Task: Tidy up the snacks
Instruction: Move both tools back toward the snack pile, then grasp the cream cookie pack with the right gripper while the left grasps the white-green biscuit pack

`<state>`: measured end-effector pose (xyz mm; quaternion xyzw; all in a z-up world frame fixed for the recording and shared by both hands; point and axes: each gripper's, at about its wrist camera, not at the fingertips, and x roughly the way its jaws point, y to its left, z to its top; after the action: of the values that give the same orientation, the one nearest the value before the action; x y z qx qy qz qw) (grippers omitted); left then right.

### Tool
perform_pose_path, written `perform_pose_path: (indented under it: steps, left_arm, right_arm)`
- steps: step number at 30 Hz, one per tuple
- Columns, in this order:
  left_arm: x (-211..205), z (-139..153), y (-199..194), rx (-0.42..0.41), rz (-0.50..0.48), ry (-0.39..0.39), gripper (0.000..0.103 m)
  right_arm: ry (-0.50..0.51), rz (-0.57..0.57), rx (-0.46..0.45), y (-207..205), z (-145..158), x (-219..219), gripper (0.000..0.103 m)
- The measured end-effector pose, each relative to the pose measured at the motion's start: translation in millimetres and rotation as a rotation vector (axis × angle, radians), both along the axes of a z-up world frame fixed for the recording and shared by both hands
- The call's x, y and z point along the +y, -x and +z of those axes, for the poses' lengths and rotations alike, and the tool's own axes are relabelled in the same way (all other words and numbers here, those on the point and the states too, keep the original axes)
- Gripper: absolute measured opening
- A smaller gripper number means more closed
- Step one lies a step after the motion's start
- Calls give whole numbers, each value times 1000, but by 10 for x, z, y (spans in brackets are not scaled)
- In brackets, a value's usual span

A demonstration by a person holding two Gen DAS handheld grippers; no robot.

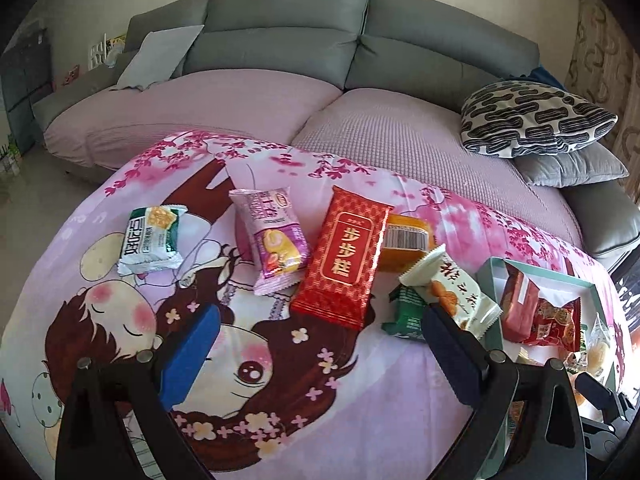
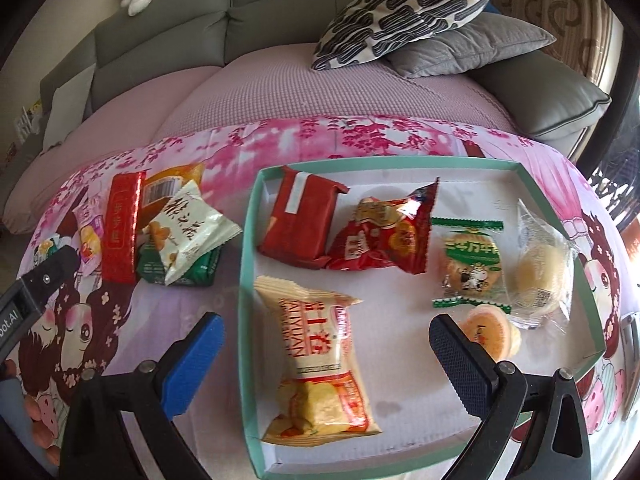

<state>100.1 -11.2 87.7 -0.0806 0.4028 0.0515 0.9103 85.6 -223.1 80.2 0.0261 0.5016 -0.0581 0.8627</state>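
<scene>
Wide-open and empty, the left gripper (image 1: 316, 344) hangs over the printed cloth (image 1: 340, 400), where six snack packets wait outside the tray: green-white (image 1: 152, 240), purple (image 1: 274, 240), long red (image 1: 346, 258), orange (image 1: 406, 240), cream (image 1: 452, 292) and dark green (image 1: 406, 312).

Likewise open and empty, the right gripper (image 2: 326, 356) hovers at the tray's (image 2: 250, 216) near edge; six snacks already lie inside. Roughly half done, I'd judge.

Six snack packets (image 2: 320, 364) lay in the tray (image 2: 248, 248) between and ahead of the right tongs (image 2: 326, 364); loose packets (image 2: 176, 232) lay left of it.
</scene>
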Motion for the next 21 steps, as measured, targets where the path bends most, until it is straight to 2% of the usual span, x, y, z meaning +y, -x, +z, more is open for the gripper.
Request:
perform_pose_path:
  steps: [7, 10, 12, 17, 21]
  left_arm:
    - [383, 14, 63, -13, 34, -16, 100]
    - [504, 7, 87, -21, 41, -37, 100]
    - [592, -12, 95, -20, 54, -36, 100]
    - [806, -65, 86, -26, 92, 12, 101]
    - [869, -76, 61, -30, 96, 22, 101]
  right_arm:
    - [-17, 57, 6, -47, -103, 425, 103]
    - [36, 64, 1, -58, -123, 588, 103]
    - [52, 53, -4, -68, -128, 612, 103]
    - [9, 17, -31, -86, -88, 537, 103]
    - [28, 24, -31, -104, -98, 566, 103]
